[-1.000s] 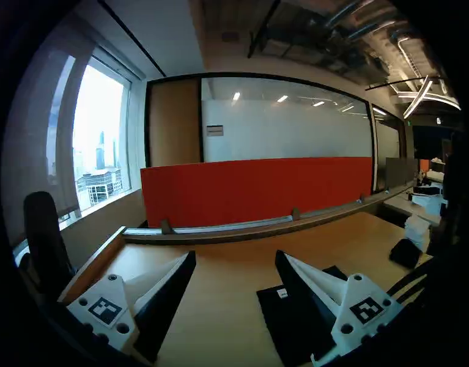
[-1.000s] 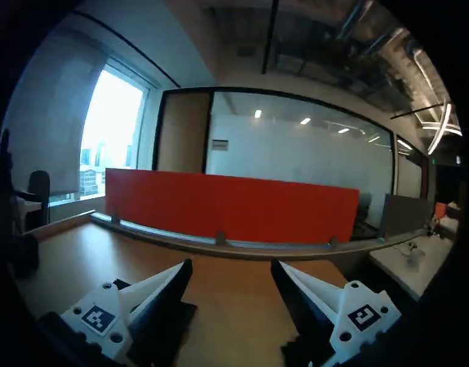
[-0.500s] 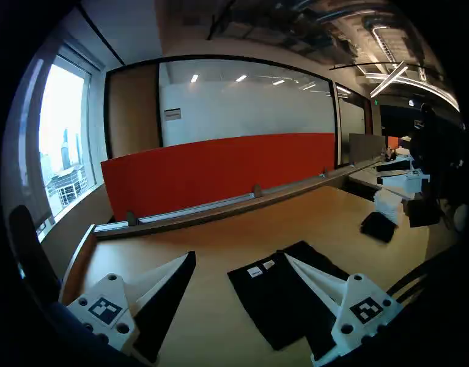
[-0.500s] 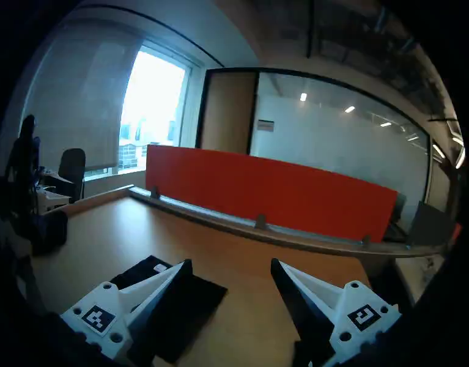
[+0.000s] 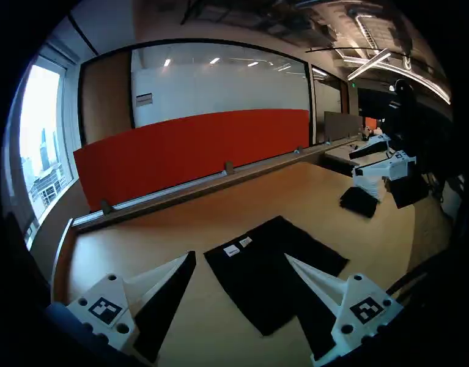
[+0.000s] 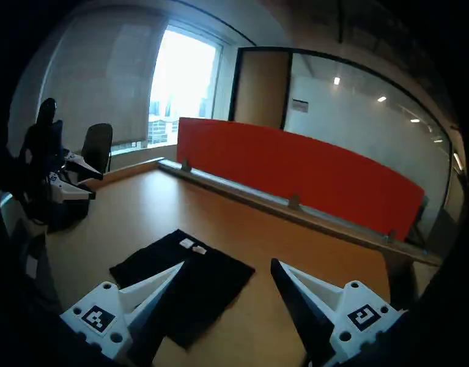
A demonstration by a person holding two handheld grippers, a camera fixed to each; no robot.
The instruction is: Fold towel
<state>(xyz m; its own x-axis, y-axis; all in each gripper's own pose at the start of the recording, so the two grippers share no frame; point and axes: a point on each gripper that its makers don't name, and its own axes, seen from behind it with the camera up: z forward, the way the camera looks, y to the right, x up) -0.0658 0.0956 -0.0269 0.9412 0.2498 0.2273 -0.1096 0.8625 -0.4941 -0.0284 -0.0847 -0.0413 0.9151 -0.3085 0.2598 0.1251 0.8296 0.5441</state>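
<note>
Low in the centre of both views, the towel [image 5: 268, 275] is lying flat on the desk [image 5: 191, 211] while the left gripper [image 5: 239, 255] and right gripper [image 6: 228, 263] are hovering above it, wide open and empty, seemingly lining up a first grasp that is calling for pinching two corners.

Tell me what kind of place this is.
Probably an open-plan office: a long wooden desk with a red divider, a glass-walled room behind it, and an office chair by the window.
</note>
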